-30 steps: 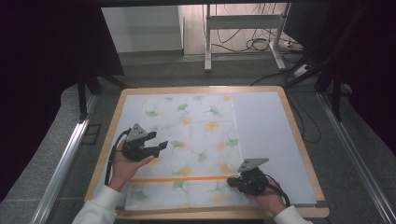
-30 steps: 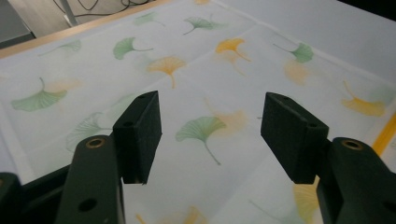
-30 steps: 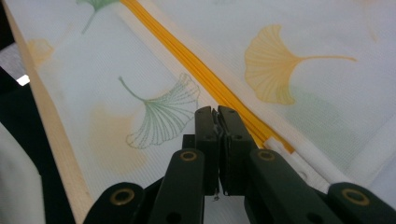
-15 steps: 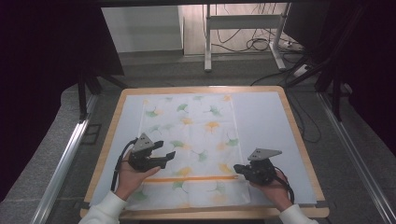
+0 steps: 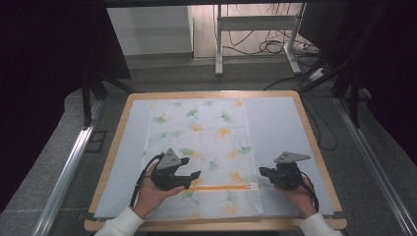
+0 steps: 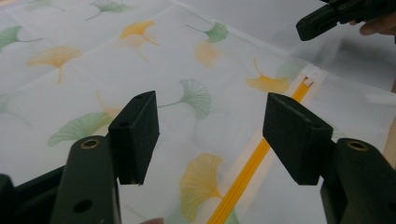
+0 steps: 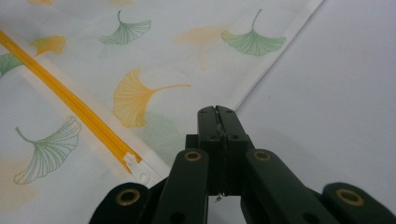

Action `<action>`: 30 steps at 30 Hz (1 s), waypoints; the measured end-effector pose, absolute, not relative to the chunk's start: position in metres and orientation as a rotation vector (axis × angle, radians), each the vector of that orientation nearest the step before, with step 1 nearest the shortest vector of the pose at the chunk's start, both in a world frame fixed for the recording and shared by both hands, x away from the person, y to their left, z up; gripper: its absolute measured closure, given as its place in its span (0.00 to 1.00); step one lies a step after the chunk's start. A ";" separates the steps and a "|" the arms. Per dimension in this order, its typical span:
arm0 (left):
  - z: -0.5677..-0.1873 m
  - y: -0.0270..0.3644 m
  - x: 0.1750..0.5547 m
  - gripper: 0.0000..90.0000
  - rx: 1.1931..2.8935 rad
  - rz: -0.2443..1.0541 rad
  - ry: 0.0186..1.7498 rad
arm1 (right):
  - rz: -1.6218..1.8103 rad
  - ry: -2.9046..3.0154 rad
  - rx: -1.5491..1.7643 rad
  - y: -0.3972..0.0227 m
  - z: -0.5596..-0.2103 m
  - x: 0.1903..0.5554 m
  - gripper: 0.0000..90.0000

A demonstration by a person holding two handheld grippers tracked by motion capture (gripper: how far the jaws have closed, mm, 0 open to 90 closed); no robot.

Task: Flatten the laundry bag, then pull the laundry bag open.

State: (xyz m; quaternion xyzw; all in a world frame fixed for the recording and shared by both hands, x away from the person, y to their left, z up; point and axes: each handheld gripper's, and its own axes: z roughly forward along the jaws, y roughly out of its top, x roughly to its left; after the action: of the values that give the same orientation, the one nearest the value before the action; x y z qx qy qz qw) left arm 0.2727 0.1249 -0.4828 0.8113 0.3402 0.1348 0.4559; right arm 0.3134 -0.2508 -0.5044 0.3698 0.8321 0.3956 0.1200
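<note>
A white cloth cover printed with green and yellow ginkgo leaves lies flat on the table mat. A yellow zipper runs across its near part and ends in a white pull at the right edge. My left gripper hovers over the cloth's near left part, open, with nothing between its pads; the zipper lies below them. My right gripper is shut and empty. It sits just off the cloth's right edge, over the bare mat, its tips close to the zipper pull.
A pale blue-grey mat covers the wooden-edged table. Bare mat shows right and left of the cloth. Beyond the far edge are the floor, a metal stand and cables. Rails run along both sides of the table.
My left gripper has moved right and nearer over the cloth. My right gripper has drawn away to the right, off the zipper's end onto the mat.
</note>
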 end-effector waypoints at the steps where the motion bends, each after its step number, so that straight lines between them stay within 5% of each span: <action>1: -0.483 0.122 0.272 0.40 2.003 0.328 0.834 | 1.159 2.430 1.064 -0.251 -0.504 0.312 0.99; 30: -0.495 0.040 0.276 0.46 2.164 0.236 0.650 | 1.143 2.469 1.077 -0.249 -0.510 0.303 0.99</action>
State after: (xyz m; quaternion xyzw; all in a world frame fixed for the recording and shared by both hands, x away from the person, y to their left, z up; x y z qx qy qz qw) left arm 0.2760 0.0401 -0.4951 0.8638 0.2597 0.0941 0.4215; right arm 0.3033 -0.2486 -0.5105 0.3660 0.8389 0.3884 0.1072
